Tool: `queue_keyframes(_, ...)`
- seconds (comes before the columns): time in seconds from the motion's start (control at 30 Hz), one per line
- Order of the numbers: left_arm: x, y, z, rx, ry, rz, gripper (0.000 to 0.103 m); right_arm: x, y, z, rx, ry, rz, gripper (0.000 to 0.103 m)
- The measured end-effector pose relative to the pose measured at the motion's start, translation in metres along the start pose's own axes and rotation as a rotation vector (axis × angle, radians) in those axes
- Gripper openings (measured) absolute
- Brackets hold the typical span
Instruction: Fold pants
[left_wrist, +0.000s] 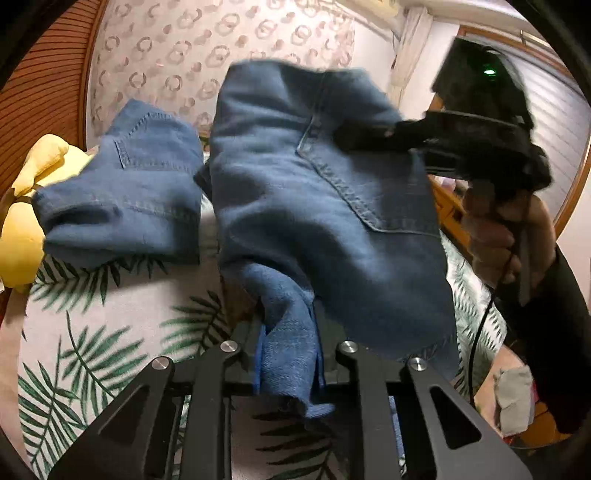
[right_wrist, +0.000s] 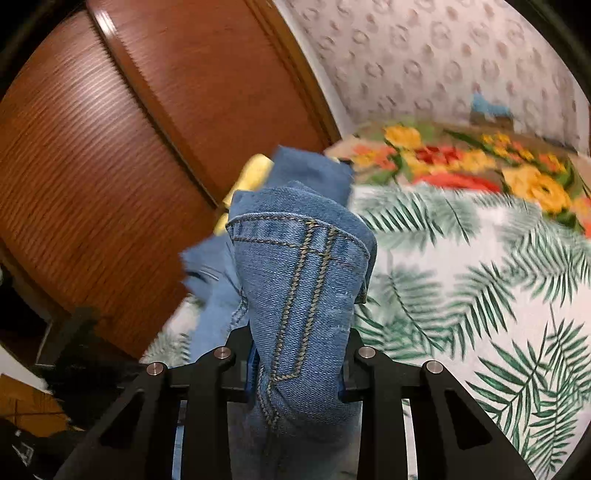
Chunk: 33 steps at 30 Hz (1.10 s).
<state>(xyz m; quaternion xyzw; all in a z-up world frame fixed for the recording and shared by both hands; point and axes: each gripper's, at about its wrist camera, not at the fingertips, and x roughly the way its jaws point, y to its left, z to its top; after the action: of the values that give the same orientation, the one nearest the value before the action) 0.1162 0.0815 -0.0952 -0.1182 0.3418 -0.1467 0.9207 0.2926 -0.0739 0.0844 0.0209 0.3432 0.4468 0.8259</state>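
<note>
The blue denim pants (left_wrist: 295, 192) hang lifted above the bed, blurred by motion. My left gripper (left_wrist: 288, 354) is shut on a bunched edge of the pants near the bottom of the left wrist view. My right gripper (left_wrist: 354, 136) also shows there, at the upper right, clamped on the denim near a back pocket, with the hand holding it below. In the right wrist view my right gripper (right_wrist: 299, 365) is shut on a stitched seam fold of the pants (right_wrist: 299, 280). A further part of the pants (left_wrist: 125, 192) droops toward the bed at the left.
The bed has a white sheet with green palm leaves (left_wrist: 110, 332). A yellow cushion (left_wrist: 33, 206) lies at its left edge. A floral blanket (right_wrist: 480, 170) lies at the far end. A brown wooden wardrobe (right_wrist: 110, 147) stands beside the bed. Patterned wallpaper (left_wrist: 207, 48) is behind.
</note>
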Motion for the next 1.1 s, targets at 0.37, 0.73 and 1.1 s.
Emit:
queue_keyframes(0.37, -0.036, 0.017, 0.050, -0.007, -0.188, 0.019, 0.020, -0.040, 0.054, 0.054, -0.159, -0.113, 0.012, 0.030)
queue_keyframes(0.73, -0.090, 0.069, 0.077, -0.043, -0.331, 0.135, 0.021, -0.011, 0.091, 0.102, -0.282, -0.128, 0.114, 0.030)
queue_keyframes(1.1, -0.087, 0.132, 0.101, -0.048, -0.336, 0.284, 0.020, 0.077, 0.021, 0.122, -0.122, -0.167, 0.267, 0.030)
